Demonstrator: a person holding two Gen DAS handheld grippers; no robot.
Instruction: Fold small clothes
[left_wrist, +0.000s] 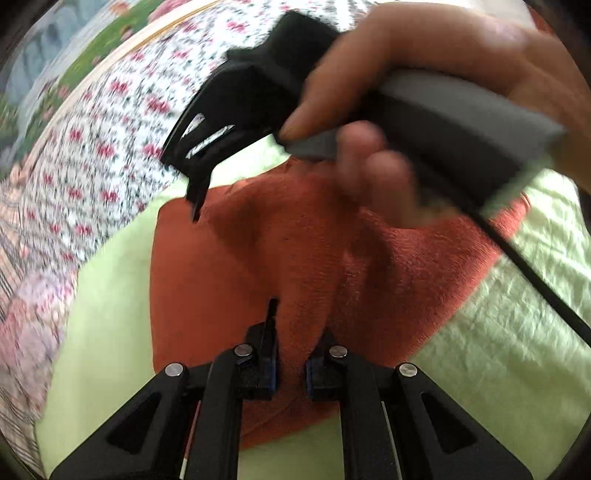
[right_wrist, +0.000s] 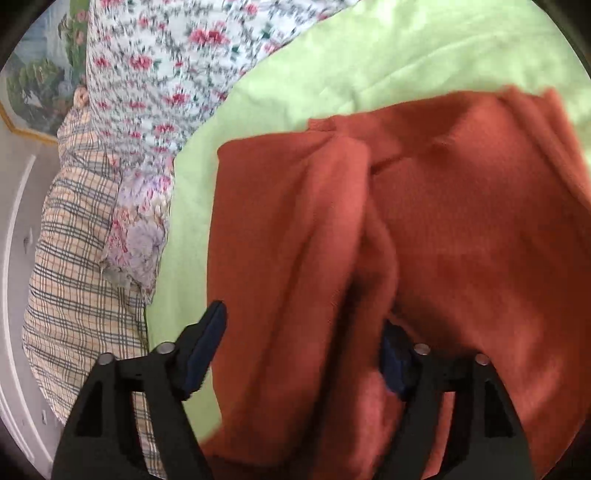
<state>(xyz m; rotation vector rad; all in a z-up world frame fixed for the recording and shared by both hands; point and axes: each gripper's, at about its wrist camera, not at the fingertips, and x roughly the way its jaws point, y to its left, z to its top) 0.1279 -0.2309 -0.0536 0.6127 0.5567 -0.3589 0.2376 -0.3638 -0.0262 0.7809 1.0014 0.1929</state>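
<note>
A rust-orange knitted garment (left_wrist: 258, 251) lies on a light green sheet (left_wrist: 107, 295). My left gripper (left_wrist: 291, 354) is shut on a bunched fold of the garment at its near edge. The right gripper (left_wrist: 199, 177), held in a hand, hovers over the garment's far side in the left wrist view. In the right wrist view the garment (right_wrist: 461, 221) fills the middle and right. My right gripper (right_wrist: 303, 339) is open with a thick fold of the garment between its spread fingers, the right finger partly hidden by cloth.
A floral bedcover (left_wrist: 92, 166) lies to the left and beyond the green sheet (right_wrist: 332, 62). A plaid cloth (right_wrist: 74, 266) and a flowered pillow (right_wrist: 140, 236) sit at the left. A white wall or door (right_wrist: 18, 258) is at the far left.
</note>
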